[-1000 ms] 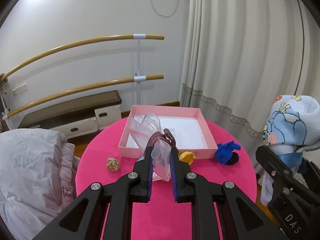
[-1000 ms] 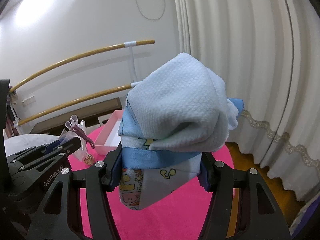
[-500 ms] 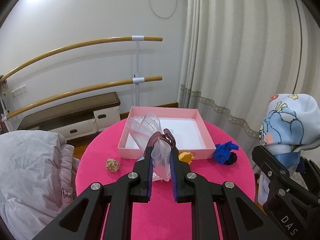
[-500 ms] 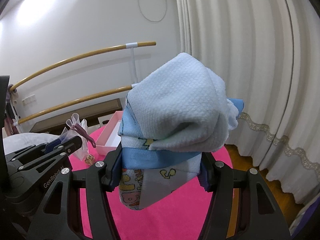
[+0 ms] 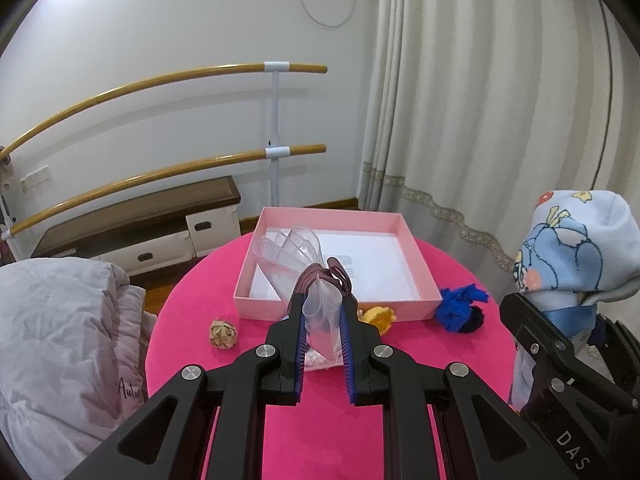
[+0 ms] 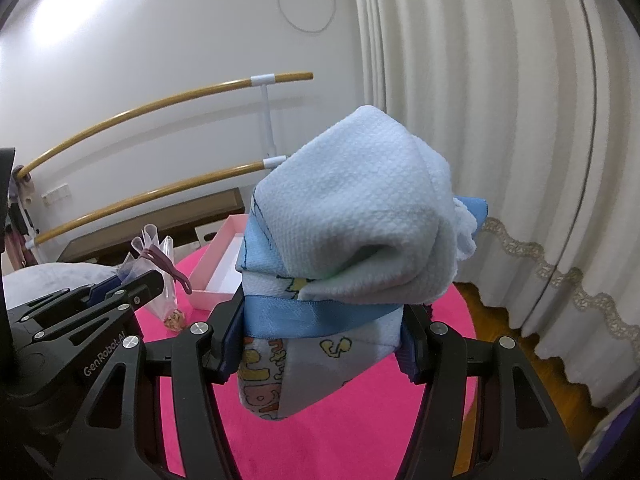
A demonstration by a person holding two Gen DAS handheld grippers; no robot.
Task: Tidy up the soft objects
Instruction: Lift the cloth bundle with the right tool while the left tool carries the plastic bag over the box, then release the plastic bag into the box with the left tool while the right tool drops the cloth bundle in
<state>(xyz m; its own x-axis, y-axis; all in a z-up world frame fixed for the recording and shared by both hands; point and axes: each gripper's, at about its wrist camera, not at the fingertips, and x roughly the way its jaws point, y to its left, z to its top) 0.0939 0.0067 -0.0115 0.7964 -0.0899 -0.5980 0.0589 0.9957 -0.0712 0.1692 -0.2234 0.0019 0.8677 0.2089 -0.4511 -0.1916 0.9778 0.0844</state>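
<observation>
Left wrist view: the left tool [image 5: 323,330], at lower centre, is clamped on a clear bag [image 5: 320,320]; the right tool [image 6: 320,332], half spread, grips a towel [image 6: 352,216]. "GenRobot AI" and "DAS" mark the tools. Only this view shows the pink box's [image 5: 256,304] inside and the bench's [image 5: 400,344] small balls.

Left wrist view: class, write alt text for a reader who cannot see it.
The left gripper pinches a clear plastic pouch above a pink round table. Behind sits an open pink box; at right, a folded cartoon towel.
</observation>
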